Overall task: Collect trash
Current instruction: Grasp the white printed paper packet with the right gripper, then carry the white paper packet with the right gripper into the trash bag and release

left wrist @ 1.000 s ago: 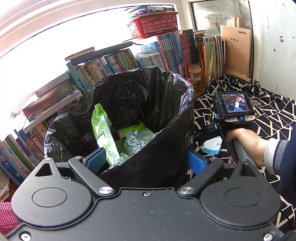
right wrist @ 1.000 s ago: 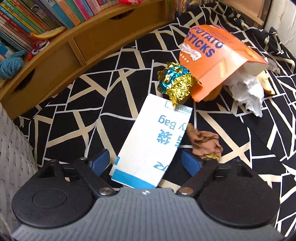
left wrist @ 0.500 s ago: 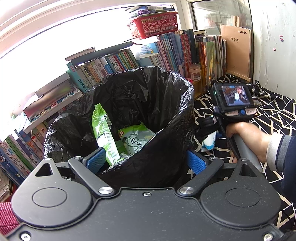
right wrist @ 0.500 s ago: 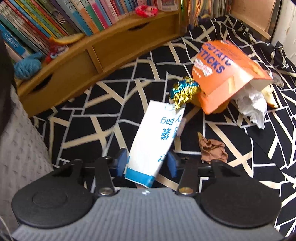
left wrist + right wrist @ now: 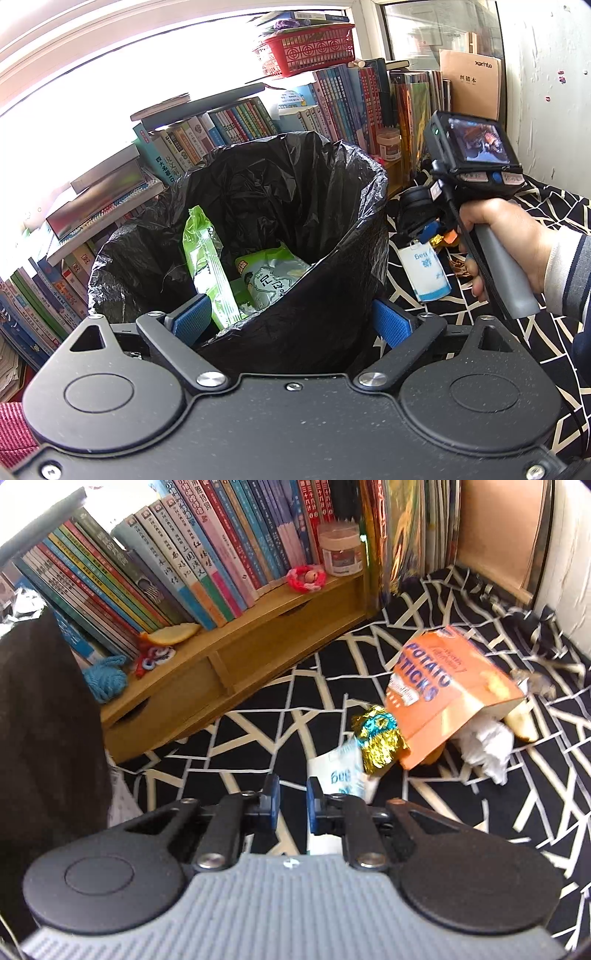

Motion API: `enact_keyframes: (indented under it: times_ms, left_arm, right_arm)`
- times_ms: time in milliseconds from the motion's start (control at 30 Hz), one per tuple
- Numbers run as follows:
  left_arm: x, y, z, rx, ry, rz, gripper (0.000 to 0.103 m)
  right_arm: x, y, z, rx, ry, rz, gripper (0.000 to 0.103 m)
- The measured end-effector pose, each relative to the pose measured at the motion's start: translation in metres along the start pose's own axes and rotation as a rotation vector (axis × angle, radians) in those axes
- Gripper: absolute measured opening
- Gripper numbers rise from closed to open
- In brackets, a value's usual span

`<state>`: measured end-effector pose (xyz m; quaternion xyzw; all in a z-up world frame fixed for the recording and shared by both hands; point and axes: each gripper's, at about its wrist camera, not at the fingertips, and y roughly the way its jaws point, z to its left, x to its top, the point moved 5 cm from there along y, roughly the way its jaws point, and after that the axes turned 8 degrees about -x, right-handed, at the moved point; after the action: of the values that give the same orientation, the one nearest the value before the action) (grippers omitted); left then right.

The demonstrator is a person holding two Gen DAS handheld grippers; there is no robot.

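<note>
The white bag [image 5: 426, 274], light and limp, hung pinched by its top edge in the right gripper [image 5: 290, 805], beside the bin [image 5: 332, 314]. The bin's tall rim looked to be the obstacle. The left gripper [image 5: 291, 325] stood agape around the bin's near wall. A foil wad [image 5: 380, 738] and chip pouch [image 5: 443, 698] lay on the cloth [image 5: 258, 738].

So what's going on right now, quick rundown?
Right tongs shut on white paper bag, lifted beside the bin. Left tongs open, straddling the black-lined bin. Bin rim between bag and opening; chip box and foil wad remain.
</note>
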<state>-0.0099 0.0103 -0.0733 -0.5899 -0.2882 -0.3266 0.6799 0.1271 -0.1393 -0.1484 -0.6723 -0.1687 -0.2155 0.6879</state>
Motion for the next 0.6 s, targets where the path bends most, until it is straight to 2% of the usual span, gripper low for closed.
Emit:
enact_keyframes:
  times_ms: [100,233,300,400,500,567,600]
  left_arm:
    - [0.0,0.0,0.0,0.001,0.001,0.0,0.093]
    - [0.0,0.0,0.0,0.002,0.002,0.0,0.093]
    - [0.0,0.001,0.0,0.003,0.003,-0.001,0.093]
    - [-0.001,0.001,0.0,0.004,0.003,-0.001,0.093]
    - [0.0,0.001,0.0,0.007,0.005,-0.001,0.093]
    - [0.0,0.001,0.001,0.008,0.004,-0.001,0.093]
    - [0.0,0.001,0.001,0.008,0.004,-0.001,0.093]
  right_arm:
    - [-0.006,0.015,-0.002,-0.034,-0.023,0.038,0.067]
    - [-0.021,0.038,-0.003,-0.134,-0.12,0.032,0.077]
    - [-0.028,0.046,-0.004,-0.137,-0.148,0.029,0.083]
    - [-0.036,0.054,-0.003,-0.117,-0.158,0.042,0.087]
    - [-0.045,0.064,-0.001,-0.125,-0.181,0.064,0.086]
    - [-0.051,0.066,-0.003,-0.118,-0.169,0.061,0.079]
    - [-0.052,0.065,-0.003,-0.118,-0.164,0.054,0.067]
